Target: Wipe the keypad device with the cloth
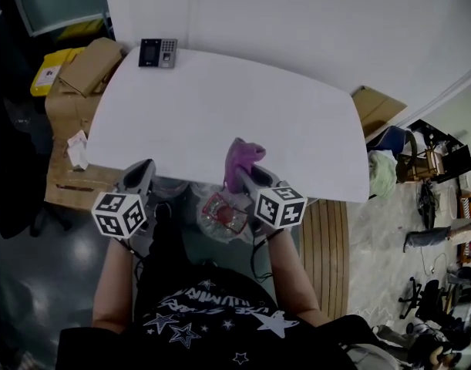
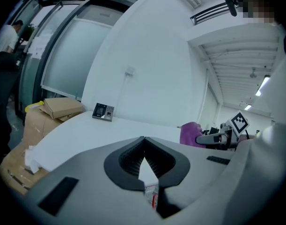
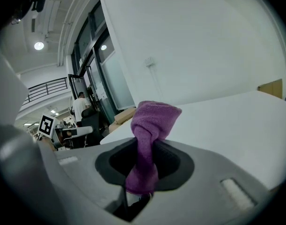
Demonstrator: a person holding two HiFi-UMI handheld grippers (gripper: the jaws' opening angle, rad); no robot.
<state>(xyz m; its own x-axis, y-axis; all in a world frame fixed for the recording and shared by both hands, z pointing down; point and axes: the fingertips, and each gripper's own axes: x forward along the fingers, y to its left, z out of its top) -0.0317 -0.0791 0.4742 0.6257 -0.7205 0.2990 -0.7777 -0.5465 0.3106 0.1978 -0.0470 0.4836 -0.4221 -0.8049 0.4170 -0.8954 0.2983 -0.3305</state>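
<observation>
The dark keypad device [image 1: 157,53] lies at the far left corner of the white table [image 1: 220,114], small in the left gripper view [image 2: 103,111]. A purple cloth [image 1: 243,158] is bunched upright between the jaws of my right gripper [image 1: 244,174], which is shut on it at the table's near edge; the cloth [image 3: 150,135] fills the right gripper view. My left gripper [image 1: 145,171] is shut with nothing in it, at the near left edge of the table. The cloth [image 2: 190,133] also shows to its right in the left gripper view.
Cardboard boxes [image 1: 85,72] and a yellow item [image 1: 50,69] stand left of the table. Another box [image 1: 376,106] leans at the right. Clutter and chairs [image 1: 428,168] fill the floor to the right. A wall runs behind the table.
</observation>
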